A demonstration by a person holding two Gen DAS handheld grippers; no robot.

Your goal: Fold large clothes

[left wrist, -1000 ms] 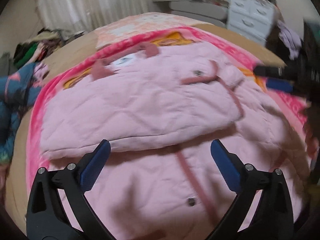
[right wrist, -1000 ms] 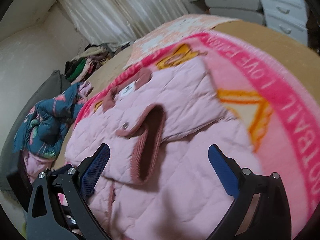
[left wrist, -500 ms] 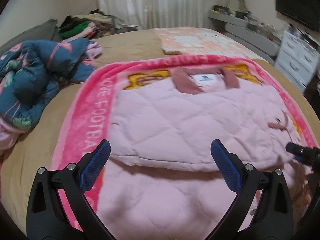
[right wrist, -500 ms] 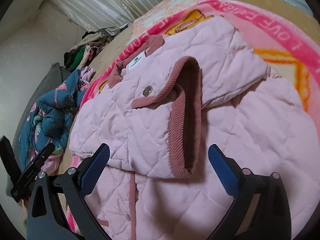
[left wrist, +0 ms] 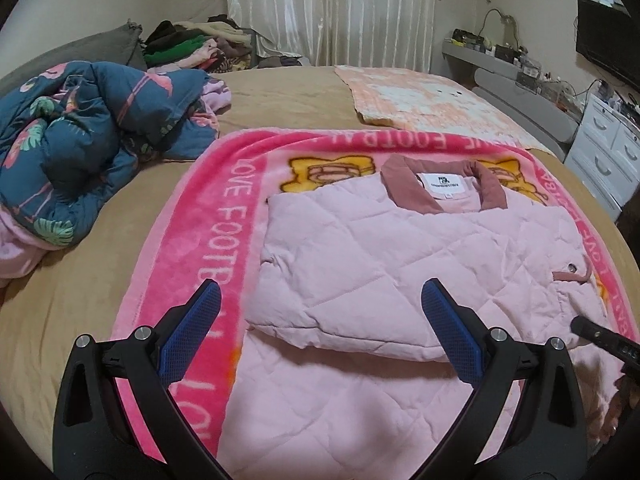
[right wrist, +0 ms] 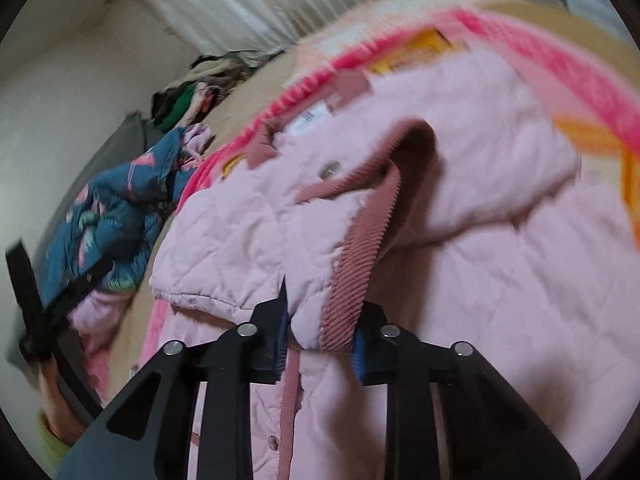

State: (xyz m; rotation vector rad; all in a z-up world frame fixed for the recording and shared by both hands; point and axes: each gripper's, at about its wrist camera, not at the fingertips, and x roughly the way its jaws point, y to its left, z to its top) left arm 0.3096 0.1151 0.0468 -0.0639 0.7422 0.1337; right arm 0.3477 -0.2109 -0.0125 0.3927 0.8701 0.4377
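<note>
A: Clamping down at the very front of its own view, the right gripper (right wrist: 320, 344) has its blue pads drawn in on the ribbed cuff (right wrist: 356, 264) of the pink quilted jacket (right wrist: 460, 280), the cloth pinched between them.

B: And the left gripper (left wrist: 320, 336)?

A: It hangs above the jacket (left wrist: 400, 264) with its blue pads (left wrist: 192, 332) spread wide and nothing between them. The near hem lies under it; a sleeve is folded across the chest.

B: Where does the jacket sit?

A: Flat on a bright pink blanket (left wrist: 208, 248) with yellow cartoon figures and white lettering, itself spread over a tan bedsheet (left wrist: 72, 288). The dusty-rose collar (left wrist: 440, 184) and its white label point away from the camera.

B: Further off?

A: On the left, a crumpled dark blue floral quilt (left wrist: 88, 136). Past the blanket, a peach checked cloth (left wrist: 424, 100) lies on the sheet. Behind that, a pile of clothes (left wrist: 192, 44), pale curtains (left wrist: 332, 8), and a white dresser (left wrist: 604, 160) on the right.
</note>
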